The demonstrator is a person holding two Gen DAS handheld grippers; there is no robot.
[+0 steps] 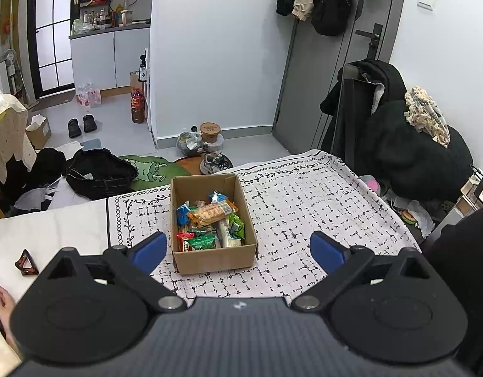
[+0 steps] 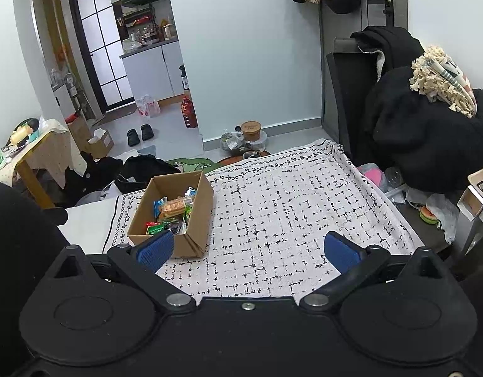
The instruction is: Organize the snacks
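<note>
Two fisheye views over a table (image 1: 320,207) draped in a white cloth (image 2: 288,207) printed with short black dashes and a vine border. Left claw (image 1: 238,249) spread wide, blue pads (image 1: 148,249) far apart, gripping nothing, hovering just in front of an open cardboard box (image 1: 214,259). Inside the box, a loose heap of snacks (image 1: 210,223): an orange-wrapped cracker pack (image 1: 211,212) on top, green, blue and red packets beneath and around it. Right claw (image 2: 249,249) likewise spread wide and empty, over bare cloth, with the box (image 2: 197,216) off to its left, near the left fingertip. Brown hair clip (image 1: 26,264) on the plain white part of the table at far left, near a person's hand (image 1: 4,304). Beyond the table, floor strewn with dark clothes, slippers (image 1: 81,125) and a sneaker (image 1: 214,162); chair piled with black coats (image 2: 424,125) at right.
</note>
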